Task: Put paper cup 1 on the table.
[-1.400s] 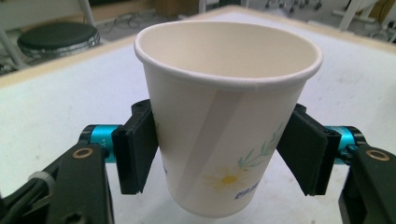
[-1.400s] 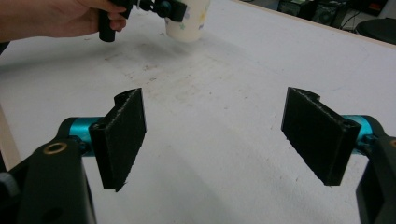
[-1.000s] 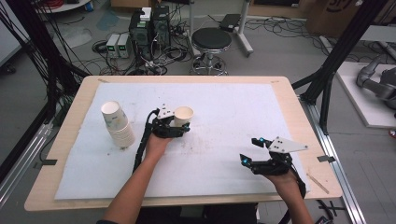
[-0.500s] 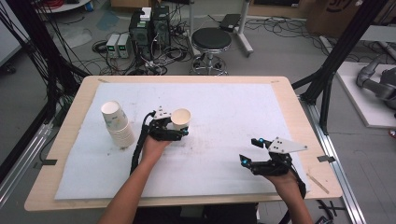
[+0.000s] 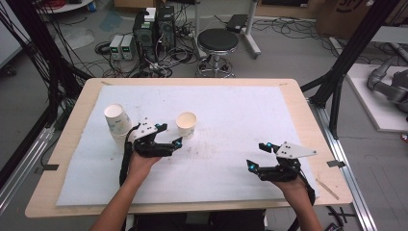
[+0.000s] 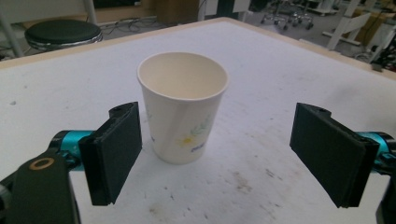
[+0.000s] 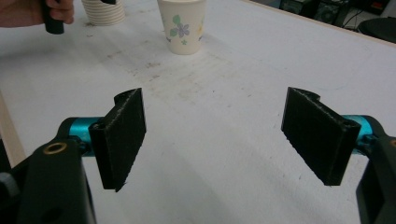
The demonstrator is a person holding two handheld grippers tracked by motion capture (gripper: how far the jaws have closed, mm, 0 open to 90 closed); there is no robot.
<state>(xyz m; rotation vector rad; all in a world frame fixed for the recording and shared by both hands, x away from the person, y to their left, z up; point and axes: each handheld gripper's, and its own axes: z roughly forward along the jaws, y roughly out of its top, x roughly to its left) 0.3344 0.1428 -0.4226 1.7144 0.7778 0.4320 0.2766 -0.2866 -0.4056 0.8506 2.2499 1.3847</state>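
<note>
1. Two grippers sit over a white mat (image 5: 231,110) on a wooden table (image 5: 308,144). The left gripper (image 5: 168,137) has its jaws spread wide and holds nothing. The right gripper (image 5: 257,155) is also wide open and empty, near the person's right edge.
2. One loose paper cup (image 5: 186,124) stands upright on the mat, just ahead of the left gripper. In the left gripper view the cup (image 6: 182,112) stands just beyond the gap between the jaws, touching neither.
3. One stack of nested cups (image 5: 117,124) stands to the left of the left gripper; I cannot count its cups.
4. Risks, as I judge them: the cup looks light and thin, so a sideways nudge from a jaw could tip it, and a hard squeeze could crush it. The left hand is close to the stack and could knock it.
</note>
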